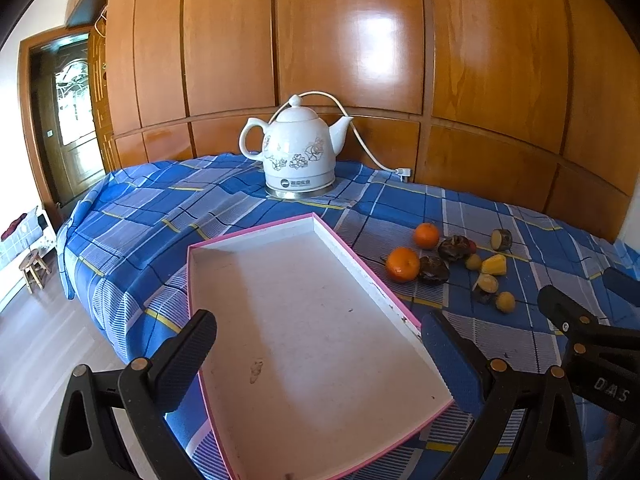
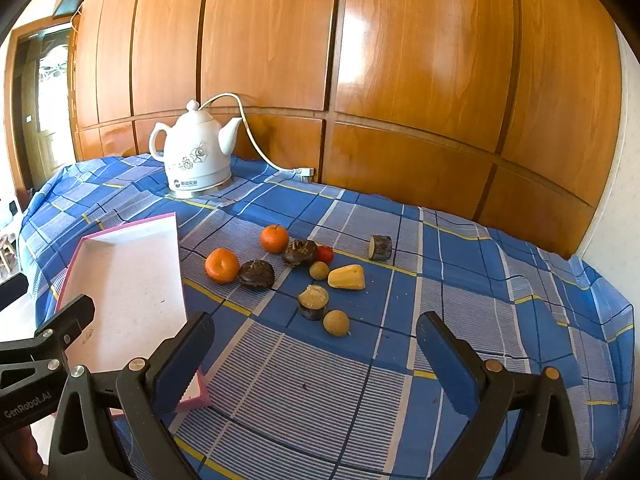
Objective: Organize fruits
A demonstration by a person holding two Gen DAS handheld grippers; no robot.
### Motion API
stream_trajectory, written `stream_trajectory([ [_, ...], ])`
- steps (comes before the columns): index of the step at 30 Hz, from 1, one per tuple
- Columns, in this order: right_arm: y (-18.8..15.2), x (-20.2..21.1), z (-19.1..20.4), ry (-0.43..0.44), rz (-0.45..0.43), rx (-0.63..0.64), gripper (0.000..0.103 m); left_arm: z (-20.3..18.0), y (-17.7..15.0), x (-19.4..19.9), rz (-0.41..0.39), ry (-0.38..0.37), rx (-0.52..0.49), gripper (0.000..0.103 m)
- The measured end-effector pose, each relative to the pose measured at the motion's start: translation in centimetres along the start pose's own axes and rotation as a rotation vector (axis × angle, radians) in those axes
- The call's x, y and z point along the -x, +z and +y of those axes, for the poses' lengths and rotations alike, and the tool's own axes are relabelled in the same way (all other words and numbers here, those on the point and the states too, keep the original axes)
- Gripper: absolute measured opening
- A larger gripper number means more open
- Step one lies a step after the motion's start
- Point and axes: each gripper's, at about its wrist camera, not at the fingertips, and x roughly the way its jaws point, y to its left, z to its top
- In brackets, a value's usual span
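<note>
Fruit scattered on tabletop right of tray | left gripper spread wide over empty tray | right gripper released, near fruit (red one clear only here).

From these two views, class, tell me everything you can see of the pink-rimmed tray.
The pink-rimmed tray is a shallow rectangular box, white inside with pink outer walls and a pink top edge. It looks like card. It holds nothing; the floor shows only a few scuffs and small marks. It lies flat on the blue checked cloth, to the left of the scattered fruit and in front of the white kettle, touching neither. The left gripper, open, hangs over its near end.
</note>
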Motion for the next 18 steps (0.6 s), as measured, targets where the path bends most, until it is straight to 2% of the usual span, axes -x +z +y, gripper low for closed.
stream_trajectory([
  [7,0.0,-0.4,-0.6,0.009,0.013,-0.002,0.102,-0.3,-0.1,-0.5,0.024,-0.032,-0.011,0.103],
  [11,0.4,-0.7,-1.4,0.017,0.018,0.000,0.102,-0.4,-0.1,-0.7,0.048,-0.088,-0.009,0.103],
  [13,0.8,-0.8,-2.1,0.031,0.023,0.005,0.102,-0.5,0.1,-1.2,0.084,-0.126,-0.017,0.103],
  [18,2.7,-1.8,-5.1,0.060,0.047,0.006,0.102,-0.5,0.8,-2.8,0.165,-0.168,-0.029,0.100],
])
